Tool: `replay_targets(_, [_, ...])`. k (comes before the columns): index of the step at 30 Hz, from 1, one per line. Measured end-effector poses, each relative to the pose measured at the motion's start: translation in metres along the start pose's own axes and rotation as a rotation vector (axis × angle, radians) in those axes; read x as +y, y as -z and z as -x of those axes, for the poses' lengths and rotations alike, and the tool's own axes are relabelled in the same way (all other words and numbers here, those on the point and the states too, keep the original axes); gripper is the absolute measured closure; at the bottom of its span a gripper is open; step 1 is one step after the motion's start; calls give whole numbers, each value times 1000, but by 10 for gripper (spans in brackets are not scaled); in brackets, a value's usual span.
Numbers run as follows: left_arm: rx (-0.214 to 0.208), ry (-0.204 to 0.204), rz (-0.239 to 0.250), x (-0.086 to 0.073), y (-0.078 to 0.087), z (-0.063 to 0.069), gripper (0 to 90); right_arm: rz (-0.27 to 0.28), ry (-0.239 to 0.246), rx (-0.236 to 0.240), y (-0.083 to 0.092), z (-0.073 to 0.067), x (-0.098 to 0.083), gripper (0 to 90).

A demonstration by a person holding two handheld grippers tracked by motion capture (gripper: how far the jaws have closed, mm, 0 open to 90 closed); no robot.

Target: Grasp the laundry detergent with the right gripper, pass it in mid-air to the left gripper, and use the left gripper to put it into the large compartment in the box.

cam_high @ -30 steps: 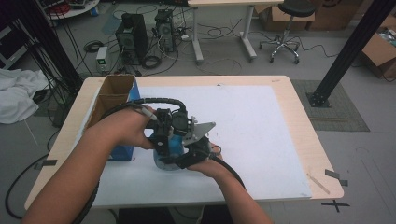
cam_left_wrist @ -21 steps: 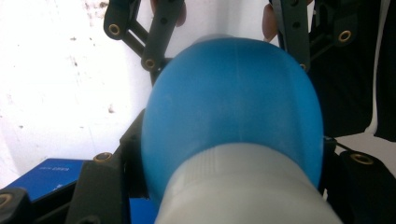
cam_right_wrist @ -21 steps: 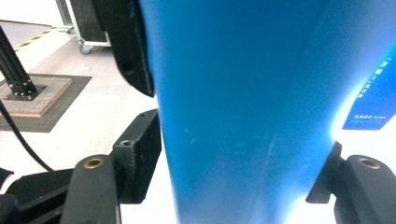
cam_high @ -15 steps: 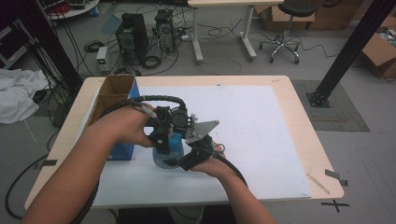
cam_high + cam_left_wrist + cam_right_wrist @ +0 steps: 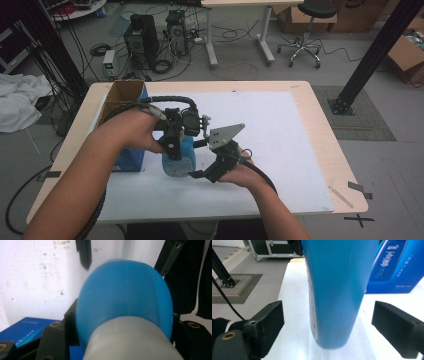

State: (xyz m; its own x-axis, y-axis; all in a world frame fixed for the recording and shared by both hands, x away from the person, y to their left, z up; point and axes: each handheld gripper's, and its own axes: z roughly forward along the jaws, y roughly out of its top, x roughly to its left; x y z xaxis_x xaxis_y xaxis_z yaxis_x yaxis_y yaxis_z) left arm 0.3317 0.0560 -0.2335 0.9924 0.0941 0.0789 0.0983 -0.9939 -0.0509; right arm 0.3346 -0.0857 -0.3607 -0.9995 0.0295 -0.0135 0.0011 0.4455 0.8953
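Left hand-held gripper (image 5: 175, 145): clamped from above on the neck of the tall blue plastic bottle (image 5: 179, 159), just under its white ribbed cap (image 5: 132, 340); black jaws hug both sides in the left gripper view. Bottle stands upright on the white mat-covered surface (image 5: 280, 150), base down, near the front-left part of the mat.

Right hand-held gripper (image 5: 207, 172): released. Its jaws have just been opening and now stand wide on either side of the bottle's lower body, clear gaps both sides in the right gripper view, nothing pressed.

Progress, as judged: bottle set standing and steadied at the top; lower grip let go. Left to do seems to be backing the right one away and whatever follows at the cap.

Room: blue printed carton (image 5: 131, 159) just beside the bottle on its left, open brown cardboard box (image 5: 120, 97) behind that at the surface's left edge. Little slack leftward. Right half of the mat is bare, front edge near the forearms. Withdrawal to the right or toward the person looks safest.
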Motion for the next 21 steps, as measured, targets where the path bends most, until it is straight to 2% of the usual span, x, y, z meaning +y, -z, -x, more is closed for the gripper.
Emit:
replay_targets(3, [-7,34,-6,0,4,-3,386,-29,7,0,8,1,1,55])
replay_targets(4, [-11,57,-12,1,5,-4,386,-40,4,1,9,1,1,40])
replay_targets(7, [-20,98,-22,1,8,-7,386,-91,13,-6,18,1,2,2])
replay_targets(14, [-24,232,-22,-5,20,-15,386,-171,31,-15,38,3,4,0])
replay_targets(18, [-36,342,-2,-12,33,-22,385,-263,42,-1,48,5,8,0])
replay_targets(21, [-46,422,3,-17,41,-27,385,-363,53,13,54,9,13,0])
